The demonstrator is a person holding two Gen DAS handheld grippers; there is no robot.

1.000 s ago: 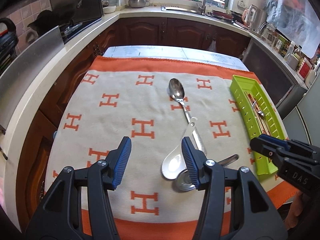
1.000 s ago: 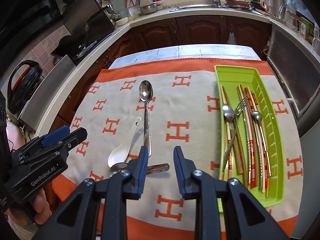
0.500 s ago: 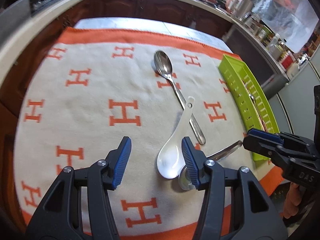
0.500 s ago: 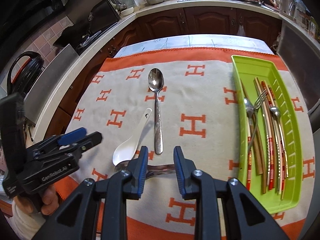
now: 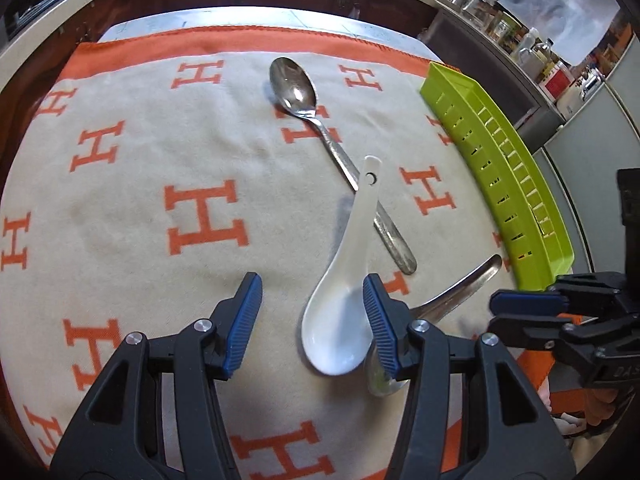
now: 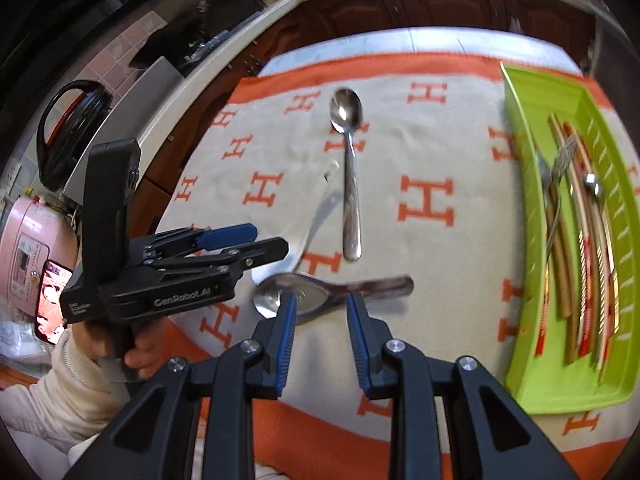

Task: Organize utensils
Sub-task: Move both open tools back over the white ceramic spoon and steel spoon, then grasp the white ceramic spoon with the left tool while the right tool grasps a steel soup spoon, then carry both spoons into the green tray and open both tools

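A white ceramic spoon (image 5: 340, 320) lies on the H-patterned cloth (image 5: 160, 160), its handle crossing a long steel spoon (image 5: 296, 88). My left gripper (image 5: 312, 300) hangs open just above its bowl, the right finger over the bowl's right rim. A broad-handled steel spoon (image 6: 332, 290) lies crosswise near the front edge, its bowl partly under the white one. My right gripper (image 6: 322, 304) is open, its fingertips standing either side of that spoon's neck without pressing it. In the right wrist view the left gripper (image 6: 268, 240) hides most of the white spoon (image 6: 310, 232).
A lime green tray (image 6: 516, 128) on the cloth's right side holds chopsticks, a fork and spoons. Dark wood cabinets and a countertop curve round behind. A person's hand and cream sleeve (image 6: 72, 376) hold the left gripper. A pink appliance (image 6: 28, 248) stands at the left.
Both grippers have sunk toward the cloth. The left one has come down and closer over the white spoon's bowl; the right has dropped onto the broad steel spoon. Jaw openings look unchanged.
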